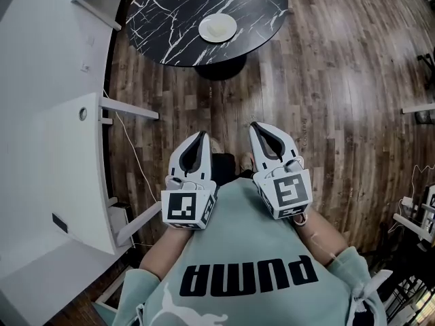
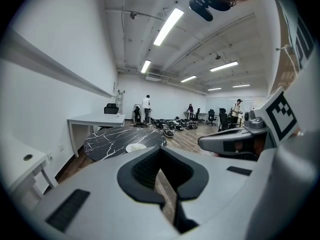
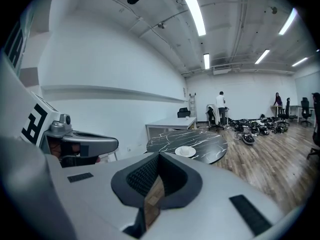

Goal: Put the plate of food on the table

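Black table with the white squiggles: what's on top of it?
One white plate sits on the black table, near its edge. Something pale lies on the plate, too small to identify. The tabletop hides most of the dark base underneath.

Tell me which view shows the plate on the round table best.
The head view: it looks down on the plate, whole rim clear against the dark table. Both gripper views catch the plate far off, as a thin, flat oval.
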`<state>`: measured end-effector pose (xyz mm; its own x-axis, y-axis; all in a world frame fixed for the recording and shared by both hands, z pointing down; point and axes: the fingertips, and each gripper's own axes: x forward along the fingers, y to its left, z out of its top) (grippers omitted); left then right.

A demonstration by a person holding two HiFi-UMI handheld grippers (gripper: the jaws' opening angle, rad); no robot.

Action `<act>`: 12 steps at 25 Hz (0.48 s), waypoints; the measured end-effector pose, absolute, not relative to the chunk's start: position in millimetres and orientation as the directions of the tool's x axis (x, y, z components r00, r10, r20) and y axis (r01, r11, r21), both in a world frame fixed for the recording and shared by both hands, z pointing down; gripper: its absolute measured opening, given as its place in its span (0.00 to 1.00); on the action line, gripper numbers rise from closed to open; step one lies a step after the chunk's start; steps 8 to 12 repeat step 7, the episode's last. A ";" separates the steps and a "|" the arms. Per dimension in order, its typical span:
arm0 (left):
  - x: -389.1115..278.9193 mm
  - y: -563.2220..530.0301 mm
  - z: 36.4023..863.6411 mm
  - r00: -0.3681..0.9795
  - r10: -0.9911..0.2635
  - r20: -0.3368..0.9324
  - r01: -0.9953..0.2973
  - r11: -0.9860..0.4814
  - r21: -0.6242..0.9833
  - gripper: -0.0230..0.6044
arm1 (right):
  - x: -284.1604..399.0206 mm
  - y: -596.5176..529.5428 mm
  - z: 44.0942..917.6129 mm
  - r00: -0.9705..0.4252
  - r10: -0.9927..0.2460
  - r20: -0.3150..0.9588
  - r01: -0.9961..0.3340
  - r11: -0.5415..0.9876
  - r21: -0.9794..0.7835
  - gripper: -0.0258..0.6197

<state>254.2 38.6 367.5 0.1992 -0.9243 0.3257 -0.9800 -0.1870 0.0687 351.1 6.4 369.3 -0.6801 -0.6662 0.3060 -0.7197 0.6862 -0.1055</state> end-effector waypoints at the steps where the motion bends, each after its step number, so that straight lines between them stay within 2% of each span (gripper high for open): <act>1: 253.7 36.9 366.4 0.202 -0.925 0.323 -0.979 -0.191 0.067 0.05 | 350.9 5.2 368.2 -0.678 -0.670 0.304 -0.723 0.683 -0.105 0.05; 12: 254.0 27.7 361.0 0.214 -0.925 0.313 -0.977 -0.205 0.059 0.05 | 349.3 -0.5 365.9 -0.671 -0.676 0.305 -0.729 0.677 -0.102 0.05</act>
